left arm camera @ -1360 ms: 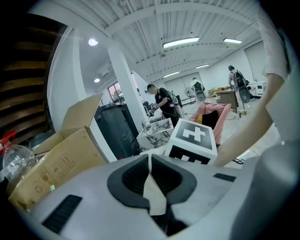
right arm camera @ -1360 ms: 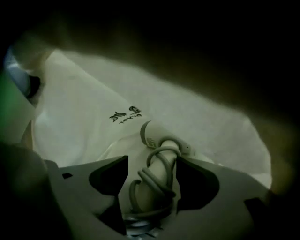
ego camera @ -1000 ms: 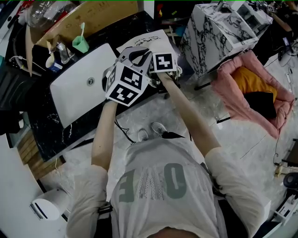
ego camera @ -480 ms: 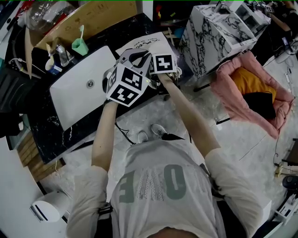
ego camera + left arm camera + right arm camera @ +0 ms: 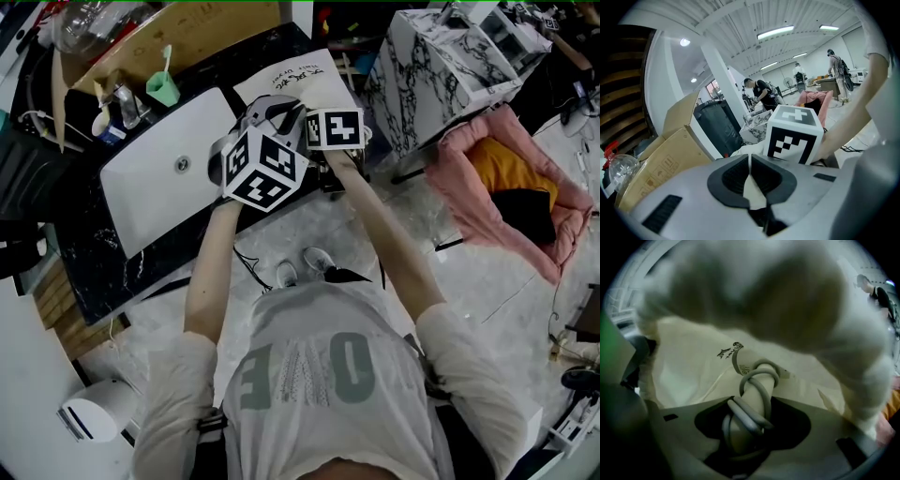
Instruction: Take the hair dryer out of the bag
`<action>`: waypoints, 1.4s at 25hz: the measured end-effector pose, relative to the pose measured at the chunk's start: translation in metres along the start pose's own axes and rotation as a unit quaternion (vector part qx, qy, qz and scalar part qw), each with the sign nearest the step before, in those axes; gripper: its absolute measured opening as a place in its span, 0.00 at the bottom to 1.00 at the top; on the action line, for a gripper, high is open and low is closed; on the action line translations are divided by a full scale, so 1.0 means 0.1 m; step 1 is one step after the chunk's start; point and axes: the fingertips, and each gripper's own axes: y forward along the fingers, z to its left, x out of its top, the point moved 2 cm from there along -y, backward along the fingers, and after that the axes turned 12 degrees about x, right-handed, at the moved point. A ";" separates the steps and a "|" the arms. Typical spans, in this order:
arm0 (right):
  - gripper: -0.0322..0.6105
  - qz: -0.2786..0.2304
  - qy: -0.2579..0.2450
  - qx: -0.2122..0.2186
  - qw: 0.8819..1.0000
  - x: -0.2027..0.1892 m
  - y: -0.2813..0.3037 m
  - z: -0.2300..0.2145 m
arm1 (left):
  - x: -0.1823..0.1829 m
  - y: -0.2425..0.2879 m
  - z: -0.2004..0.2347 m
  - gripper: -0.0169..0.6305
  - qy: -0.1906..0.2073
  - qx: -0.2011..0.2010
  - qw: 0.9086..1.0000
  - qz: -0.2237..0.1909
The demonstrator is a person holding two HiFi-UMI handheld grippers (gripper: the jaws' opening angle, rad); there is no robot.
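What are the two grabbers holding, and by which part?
The left gripper pinches the bag by its edge. The right gripper, its jaws just closed, grips the hair dryer by its cord-wrapped handle.

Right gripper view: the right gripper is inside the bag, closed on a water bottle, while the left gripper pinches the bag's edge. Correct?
No: no water bottle. The right gripper view shows the right gripper, whose jaws have just been closing, gripping the hair dryer by its cord-wrapped handle inside the bag. The left gripper does pinch the bag's edge.

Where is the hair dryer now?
In the right gripper view, the hair dryer is inside the bag, its handle between the right gripper's jaws, which just closed.
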 end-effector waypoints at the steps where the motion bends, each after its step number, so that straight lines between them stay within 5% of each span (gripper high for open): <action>1: 0.41 0.003 0.004 0.004 1.000 -0.02 -0.03 0.01 | -0.01 0.01 0.00 0.09 0.000 0.001 1.000 0.001; 23: 0.41 0.014 0.012 0.061 0.998 -0.78 -0.84 0.33 | -0.08 0.12 -0.13 0.09 -0.014 -0.007 1.000 0.010; 35: 0.41 -0.014 -0.046 0.063 0.997 -1.17 -1.20 0.40 | -0.16 0.11 -0.28 0.09 -0.027 -0.021 0.999 0.023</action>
